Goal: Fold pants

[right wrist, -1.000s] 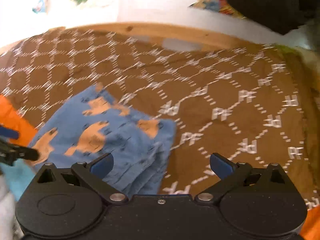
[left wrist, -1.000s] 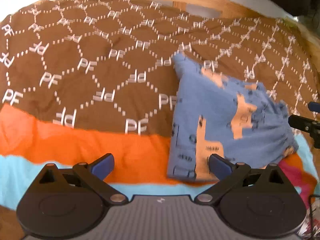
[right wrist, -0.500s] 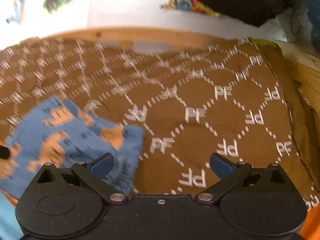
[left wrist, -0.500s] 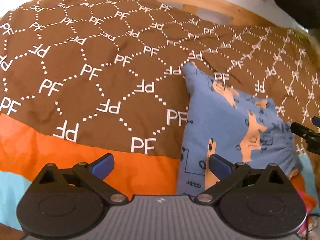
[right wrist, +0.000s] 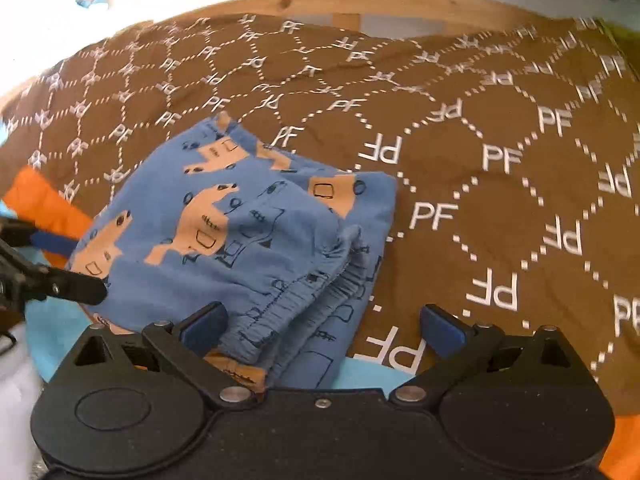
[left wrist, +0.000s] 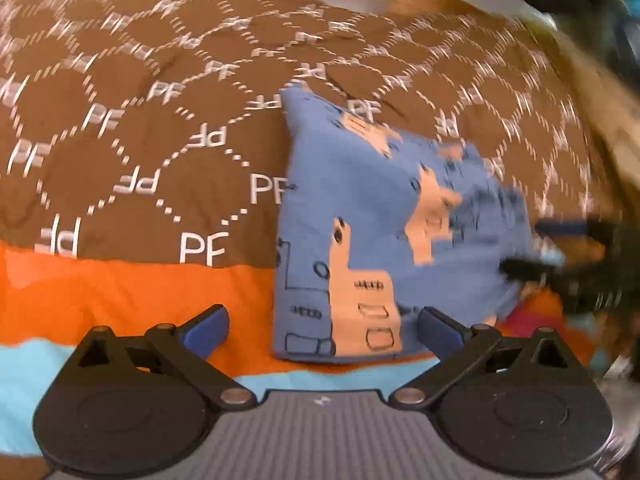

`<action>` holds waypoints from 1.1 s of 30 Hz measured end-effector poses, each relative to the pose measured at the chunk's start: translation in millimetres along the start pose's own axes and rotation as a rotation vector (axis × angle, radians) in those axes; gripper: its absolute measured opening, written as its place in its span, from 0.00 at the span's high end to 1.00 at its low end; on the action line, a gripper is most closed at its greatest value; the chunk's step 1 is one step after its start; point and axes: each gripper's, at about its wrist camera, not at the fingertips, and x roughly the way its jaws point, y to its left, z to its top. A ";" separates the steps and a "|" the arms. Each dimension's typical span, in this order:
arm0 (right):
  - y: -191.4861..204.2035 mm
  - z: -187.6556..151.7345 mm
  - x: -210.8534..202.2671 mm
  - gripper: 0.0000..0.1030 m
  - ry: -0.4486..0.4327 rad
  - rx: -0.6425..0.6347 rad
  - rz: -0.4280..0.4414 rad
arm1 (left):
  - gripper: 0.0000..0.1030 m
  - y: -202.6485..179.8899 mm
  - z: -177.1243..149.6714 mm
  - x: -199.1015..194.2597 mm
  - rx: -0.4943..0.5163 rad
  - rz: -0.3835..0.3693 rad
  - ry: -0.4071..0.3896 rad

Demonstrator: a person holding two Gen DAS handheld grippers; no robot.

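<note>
Two grippers were out, and you held both with the jaws wide apart and nothing in them. The left gripper (left wrist: 322, 326) sat low over the orange stripe, with the blue pants (left wrist: 372, 232) at its 1 o'clock. The pants lay folded small on the brown bed cover (right wrist: 460, 128), partly on the brown and partly on the orange. The right gripper (right wrist: 322, 320) was at the waistband end, its left finger (right wrist: 204, 322) over the gathered edge at 10 o'clock.
</note>
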 end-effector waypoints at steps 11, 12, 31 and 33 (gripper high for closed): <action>-65.7 23.4 12.0 0.06 -0.131 0.300 0.134 | 0.01 32.0 10.0 -9.6 -0.222 -0.158 -0.054; -70.0 26.0 17.0 0.11 -0.130 0.309 0.139 | 0.02 35.8 13.4 -6.2 -0.237 -0.167 -0.055; -74.3 25.0 39.8 0.44 -0.168 0.343 0.164 | 0.17 35.4 10.4 -2.6 -0.258 -0.151 -0.030; -73.9 24.4 41.0 0.58 -0.164 0.344 0.164 | 0.25 34.5 10.0 -3.3 -0.251 -0.142 -0.031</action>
